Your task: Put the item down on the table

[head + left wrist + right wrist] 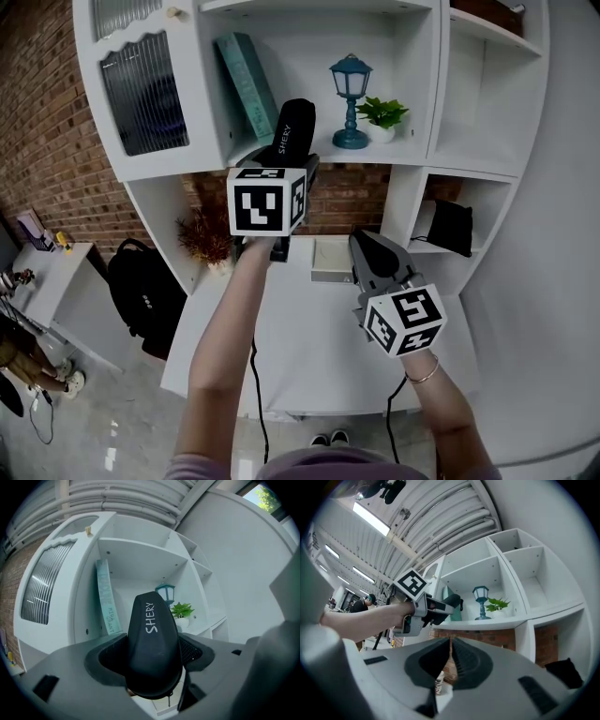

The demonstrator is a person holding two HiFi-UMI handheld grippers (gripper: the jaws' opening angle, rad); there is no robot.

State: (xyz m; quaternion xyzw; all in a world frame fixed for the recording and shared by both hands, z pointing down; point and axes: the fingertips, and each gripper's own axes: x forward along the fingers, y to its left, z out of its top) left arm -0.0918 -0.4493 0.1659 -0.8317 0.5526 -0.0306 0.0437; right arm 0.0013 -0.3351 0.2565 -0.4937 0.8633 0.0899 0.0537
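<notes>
A black oval case (293, 131) lettered "SHERY" is clamped upright between the pads of my left gripper (296, 157). It is held high, in front of the white shelf unit (412, 155) and well above the white table (309, 352). In the left gripper view the case (153, 644) fills the gap between the jaws of the left gripper (154, 665). My right gripper (371, 251) hovers lower over the table, jaws pressed together with nothing between them. The right gripper view shows this gripper (450, 656) shut and, beyond it, the case (453, 602).
On the shelf stand a teal book (247, 82), a blue lantern (350, 98) and a small potted plant (384, 113). A grey box (330, 262) and dried flowers (204, 240) sit at the table's back. A black bag (453, 227) fills a right cubby; a backpack (141, 287) lies on the floor.
</notes>
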